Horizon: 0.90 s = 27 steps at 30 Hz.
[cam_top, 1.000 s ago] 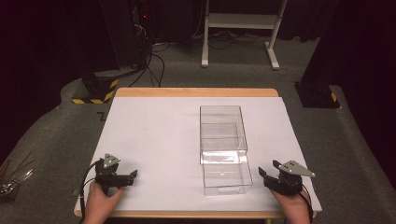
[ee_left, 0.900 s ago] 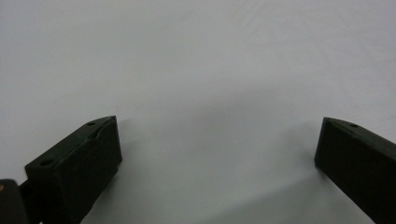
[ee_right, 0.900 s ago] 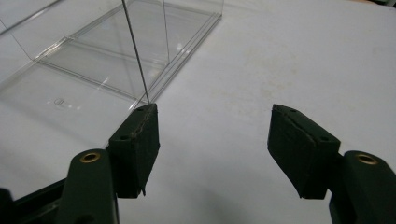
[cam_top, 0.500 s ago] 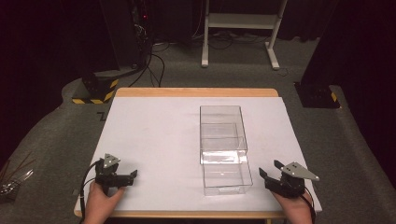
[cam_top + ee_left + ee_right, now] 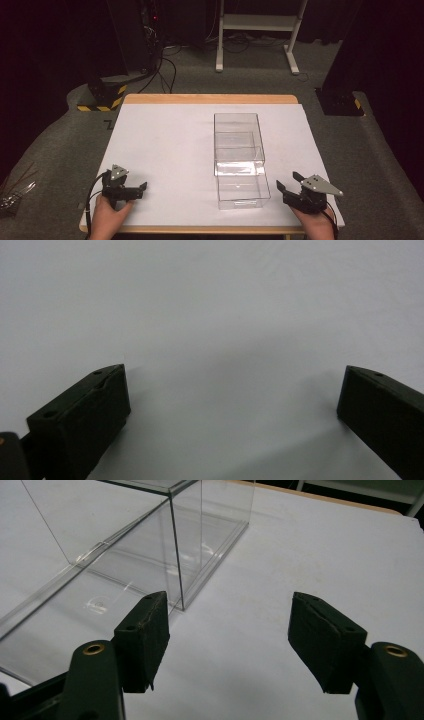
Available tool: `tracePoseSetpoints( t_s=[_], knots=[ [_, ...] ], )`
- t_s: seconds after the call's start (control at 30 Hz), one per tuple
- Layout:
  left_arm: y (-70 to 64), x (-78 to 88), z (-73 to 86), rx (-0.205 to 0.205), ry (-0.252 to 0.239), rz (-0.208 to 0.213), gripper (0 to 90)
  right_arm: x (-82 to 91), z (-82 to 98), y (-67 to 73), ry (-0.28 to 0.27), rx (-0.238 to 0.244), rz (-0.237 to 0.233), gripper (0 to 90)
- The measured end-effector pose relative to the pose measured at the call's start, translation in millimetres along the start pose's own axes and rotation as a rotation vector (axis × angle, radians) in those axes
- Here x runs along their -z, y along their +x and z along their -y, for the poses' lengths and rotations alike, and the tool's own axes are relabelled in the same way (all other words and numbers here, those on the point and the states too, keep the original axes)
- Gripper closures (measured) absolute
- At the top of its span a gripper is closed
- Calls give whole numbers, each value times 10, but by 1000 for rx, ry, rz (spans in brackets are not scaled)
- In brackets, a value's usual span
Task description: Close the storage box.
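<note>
Dark curtains and grey carpet ring the tabletop (image 5: pixel 165 145), whose white sheet leaves a wooden strip bare along the 12 o'clock edge. A white frame stand (image 5: pixel 257 30) sits on the floor beyond it, and a yellow-and-black striped base (image 5: pixel 102 97) lies off the 10 o'clock corner.

A clear plastic box (image 5: pixel 239 145) stands just right of centre, with its clear drawer (image 5: pixel 242 189) pulled out toward 6 o'clock, ending short of the near edge. From centre round to 9 o'clock the sheet is wide open; a narrower open strip runs down the 3 o'clock side.

The left tool (image 5: pixel 136 189) rests near the 7 o'clock corner in a hand (image 5: pixel 107 217), well apart from the box. The right tool (image 5: pixel 288 182) sits near 5 o'clock, just beside the drawer's right wall.

The left gripper view shows its jaws spread wide over plain white sheet, nothing between them. The right gripper view adds detail the high view lacks: jaws also wide apart and empty, the box's near corner edge at about 11 o'clock, just beyond the left jaw, and the drawer floor spreading toward 9 o'clock.
</note>
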<state>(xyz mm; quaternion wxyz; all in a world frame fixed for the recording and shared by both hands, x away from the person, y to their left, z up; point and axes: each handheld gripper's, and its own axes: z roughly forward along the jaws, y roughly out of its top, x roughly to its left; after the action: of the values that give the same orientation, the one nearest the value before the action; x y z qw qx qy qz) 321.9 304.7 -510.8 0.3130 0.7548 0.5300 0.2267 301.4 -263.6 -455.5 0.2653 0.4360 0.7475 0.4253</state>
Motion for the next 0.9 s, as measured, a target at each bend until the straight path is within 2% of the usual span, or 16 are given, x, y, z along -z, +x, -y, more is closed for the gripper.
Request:
tracePoseSetpoints(
  t_s=[0.43,0.9],
  knots=[
    [1,0,0,0,0,0,7,107,-70,90,-32,12,-15,331],
    [0,0,0,0,0,0,7,298,-167,285,-96,36,-62,338]
  ],
)
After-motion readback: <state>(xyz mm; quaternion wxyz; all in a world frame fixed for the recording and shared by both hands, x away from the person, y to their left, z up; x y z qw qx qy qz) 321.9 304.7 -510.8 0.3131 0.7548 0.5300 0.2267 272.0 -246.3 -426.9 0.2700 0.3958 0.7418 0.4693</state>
